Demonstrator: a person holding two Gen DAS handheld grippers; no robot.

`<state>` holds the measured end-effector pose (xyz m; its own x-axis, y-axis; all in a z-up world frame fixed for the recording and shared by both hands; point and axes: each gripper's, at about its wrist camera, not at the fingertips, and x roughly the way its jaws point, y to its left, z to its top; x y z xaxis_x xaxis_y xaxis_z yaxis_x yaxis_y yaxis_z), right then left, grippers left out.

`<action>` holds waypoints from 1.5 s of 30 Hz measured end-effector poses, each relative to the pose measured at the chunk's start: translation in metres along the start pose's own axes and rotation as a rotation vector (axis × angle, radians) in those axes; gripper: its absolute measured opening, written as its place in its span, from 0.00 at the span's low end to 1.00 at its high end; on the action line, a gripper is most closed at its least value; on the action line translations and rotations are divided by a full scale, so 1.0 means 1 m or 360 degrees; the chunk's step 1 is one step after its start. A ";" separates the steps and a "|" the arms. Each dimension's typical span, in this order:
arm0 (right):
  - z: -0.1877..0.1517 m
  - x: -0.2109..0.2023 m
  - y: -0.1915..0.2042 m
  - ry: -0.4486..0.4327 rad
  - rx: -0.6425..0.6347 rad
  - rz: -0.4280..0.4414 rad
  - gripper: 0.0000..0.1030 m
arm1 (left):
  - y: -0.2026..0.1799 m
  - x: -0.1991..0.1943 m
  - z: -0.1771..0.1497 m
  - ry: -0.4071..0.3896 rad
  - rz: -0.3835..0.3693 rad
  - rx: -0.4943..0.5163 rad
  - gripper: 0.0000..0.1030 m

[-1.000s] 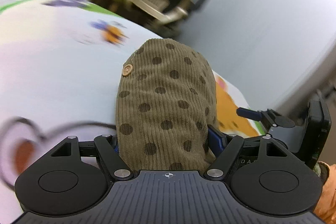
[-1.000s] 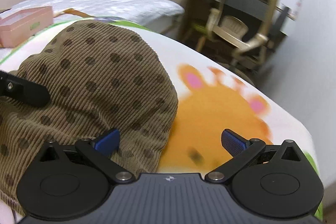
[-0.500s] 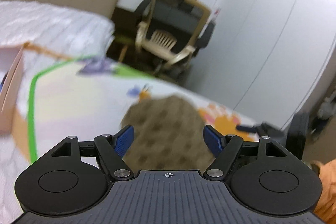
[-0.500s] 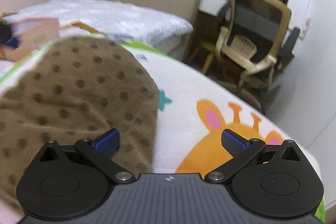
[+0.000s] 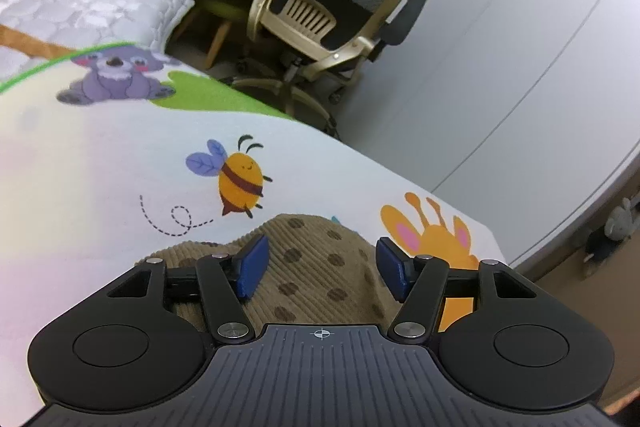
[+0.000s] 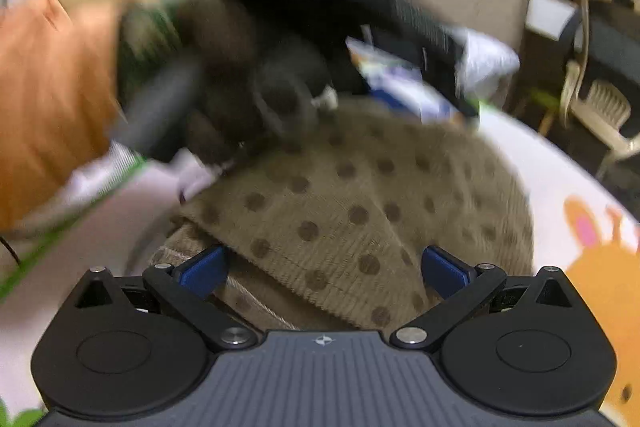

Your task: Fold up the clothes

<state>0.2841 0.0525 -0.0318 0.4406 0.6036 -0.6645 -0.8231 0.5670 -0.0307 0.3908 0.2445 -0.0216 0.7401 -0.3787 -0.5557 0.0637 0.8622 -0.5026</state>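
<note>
Since a second ago you are no longer holding the cloth up in the left gripper: then the spotted corduroy was bunched upright between its pads, now it is lying flat on the cartoon mat and the camera is looking past it to the bee print and the chair. Left jaws have just been closing partway but are standing spread, cloth lying under and between them, pads not pressing on it. Right gripper is also standing spread wide, hovering low over the near folded edge of the cloth, pinching nothing; earlier it was sitting off the cloth's right side over the orange giraffe print. You are swinging the left unit across the right view, badly blurred, with your orange sleeve behind it, so exact contact there I cannot tell. Cloth is sitting near the mat's right side, beside the giraffe, looking folded over at least once, a layered edge showing at the near end. Risks, as a guess: closing on only the top layer is going to peel the fold open; dragging while pads are half shut is going to bunch the corduroy; both units crowding one small piece are likely to knock each other.
</note>
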 end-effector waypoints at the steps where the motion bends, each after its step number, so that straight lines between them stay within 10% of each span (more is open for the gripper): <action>1: -0.003 -0.001 0.001 -0.0006 0.0007 -0.0008 1.00 | 0.000 -0.012 -0.002 -0.0031 0.0001 0.0006 0.64; 5: -0.009 -0.030 -0.009 -0.0050 0.0095 0.0043 1.00 | -0.009 -0.065 -0.018 -0.0163 0.0037 0.0073 0.88; 12: -0.021 -0.073 -0.051 -0.0210 0.0339 -0.0219 1.00 | -0.012 -0.111 -0.095 -0.0076 0.0212 0.0263 0.90; 18: -0.034 -0.029 -0.074 0.0000 0.0339 -0.0453 1.00 | 0.003 -0.103 -0.133 0.0027 0.0390 0.0213 0.91; 35: -0.102 -0.084 -0.032 -0.0143 0.0341 -0.0420 1.00 | -0.089 -0.137 -0.231 -0.0203 0.0679 0.0228 0.97; 45: -0.156 -0.149 -0.008 -0.0160 0.0372 -0.0588 1.00 | -0.153 -0.157 -0.293 -0.0261 0.0702 0.0499 1.00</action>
<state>0.1693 -0.1294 -0.0485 0.7318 0.3819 -0.5645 -0.5061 0.8592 -0.0749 0.0685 0.0734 -0.0513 0.8344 0.0757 -0.5459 -0.0977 0.9952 -0.0113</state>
